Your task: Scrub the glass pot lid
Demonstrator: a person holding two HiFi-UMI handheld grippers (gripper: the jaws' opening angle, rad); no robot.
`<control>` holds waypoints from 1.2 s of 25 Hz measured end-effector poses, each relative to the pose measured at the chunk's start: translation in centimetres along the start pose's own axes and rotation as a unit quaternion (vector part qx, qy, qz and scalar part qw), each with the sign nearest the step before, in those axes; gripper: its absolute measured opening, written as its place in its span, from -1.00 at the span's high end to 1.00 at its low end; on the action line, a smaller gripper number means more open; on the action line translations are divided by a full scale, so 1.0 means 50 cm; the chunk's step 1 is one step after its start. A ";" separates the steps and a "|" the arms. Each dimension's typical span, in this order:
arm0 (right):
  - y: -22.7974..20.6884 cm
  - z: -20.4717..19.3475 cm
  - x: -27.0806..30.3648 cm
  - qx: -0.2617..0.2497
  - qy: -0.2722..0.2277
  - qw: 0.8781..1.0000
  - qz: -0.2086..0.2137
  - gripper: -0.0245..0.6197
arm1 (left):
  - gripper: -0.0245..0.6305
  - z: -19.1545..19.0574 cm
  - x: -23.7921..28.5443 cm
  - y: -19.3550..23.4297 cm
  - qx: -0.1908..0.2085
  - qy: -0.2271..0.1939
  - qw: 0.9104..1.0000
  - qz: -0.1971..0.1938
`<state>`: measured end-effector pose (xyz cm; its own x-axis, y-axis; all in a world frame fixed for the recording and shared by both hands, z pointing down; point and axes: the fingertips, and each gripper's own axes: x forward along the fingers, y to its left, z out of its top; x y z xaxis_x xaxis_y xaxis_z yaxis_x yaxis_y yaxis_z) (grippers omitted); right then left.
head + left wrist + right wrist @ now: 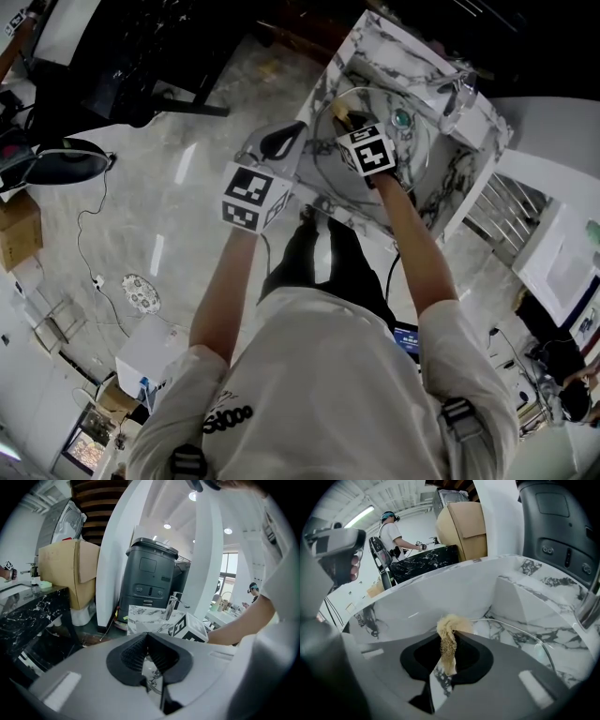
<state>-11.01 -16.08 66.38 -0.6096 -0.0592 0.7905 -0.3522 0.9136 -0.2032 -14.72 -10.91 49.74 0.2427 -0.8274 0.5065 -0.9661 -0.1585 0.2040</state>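
Here, the left tool (pixel 147 638) clamps the glass pot lid (pixel 417 150) steady by its rim while the right tool (pixel 449 639), closed on a scrubber (pixel 451 624), works it.

The right gripper (pixel 342 117) covers part of the glass lid (pixel 417 155), upper centre; the scrubber (pixel 449 637) is half hidden between that gripper's jaws.

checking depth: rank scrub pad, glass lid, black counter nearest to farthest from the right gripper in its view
1. scrub pad, pinched between its jaws
2. glass lid, just ahead to the right
3. black counter, far back at upper left
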 end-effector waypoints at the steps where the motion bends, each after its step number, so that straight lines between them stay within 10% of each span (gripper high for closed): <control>1: 0.010 -0.003 0.001 -0.005 0.004 1.000 0.008 0.76 | 0.89 0.000 -0.002 -0.002 0.000 -0.001 1.000 -0.001; 30: 0.196 -0.169 -0.064 -0.056 0.094 0.979 0.170 0.76 | 0.89 -0.018 -0.046 -0.070 0.019 -0.005 1.000 -0.018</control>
<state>-6.53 -3.53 66.72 -0.5324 0.3213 0.7832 -0.0647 0.9070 -0.4161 -11.82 -7.99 48.61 0.2763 -0.8262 0.4910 -0.9595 -0.2078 0.1904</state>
